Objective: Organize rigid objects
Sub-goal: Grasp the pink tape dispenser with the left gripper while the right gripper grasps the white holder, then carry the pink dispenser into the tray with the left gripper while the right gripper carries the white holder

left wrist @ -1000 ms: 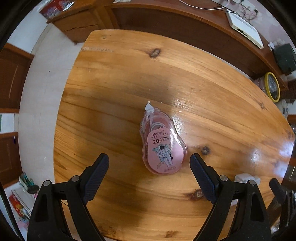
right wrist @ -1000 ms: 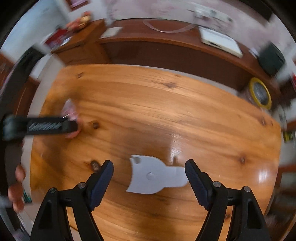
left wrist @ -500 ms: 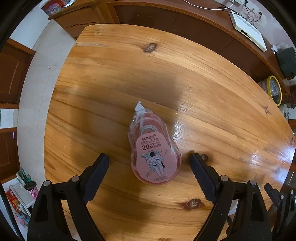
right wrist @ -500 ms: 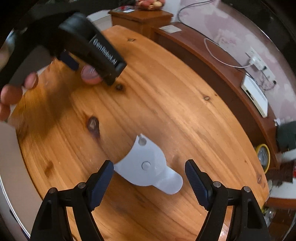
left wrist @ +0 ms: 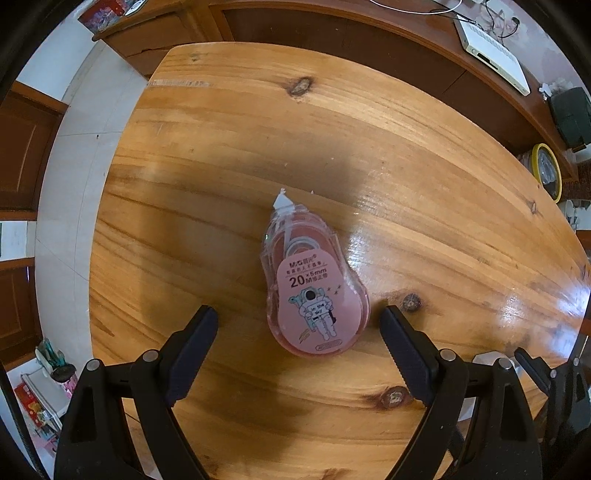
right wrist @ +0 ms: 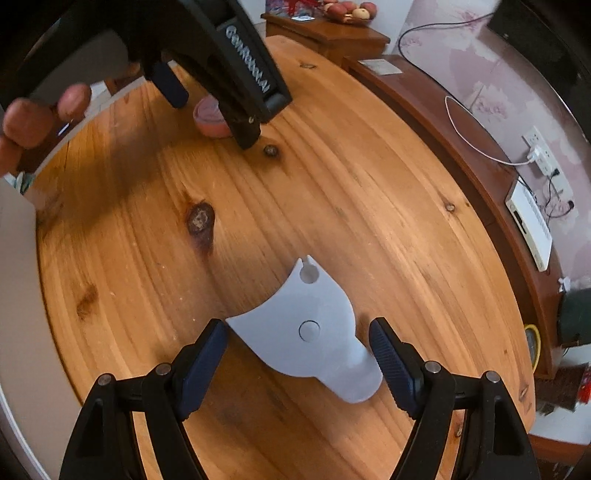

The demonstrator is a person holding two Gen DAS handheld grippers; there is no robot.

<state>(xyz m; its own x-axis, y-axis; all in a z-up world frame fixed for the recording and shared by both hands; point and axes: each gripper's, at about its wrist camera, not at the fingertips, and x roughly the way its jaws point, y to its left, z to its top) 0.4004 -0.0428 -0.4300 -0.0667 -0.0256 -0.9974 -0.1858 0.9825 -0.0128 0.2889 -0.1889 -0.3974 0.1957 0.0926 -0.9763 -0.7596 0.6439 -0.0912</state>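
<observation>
A pink correction tape dispenser with an astronaut label lies flat on the wooden table, its white tip pointing away. My left gripper is open, its fingers on either side of the dispenser's rounded end, not touching it. In the right wrist view a flat light-blue plastic piece with a hole near its tip lies on the table. My right gripper is open with its fingers flanking that piece. The left gripper's body shows at the top left there, over the pink dispenser.
A dark wooden bench runs along the table's far side, with a white box and cables on it. A yellow-rimmed round object stands at the right. A cabinet with fruit is beyond the table.
The left gripper has shifted slightly over the dispenser, still open. The right gripper has swung round and closed in on the light-blue piece, which now lies between its fingers.
</observation>
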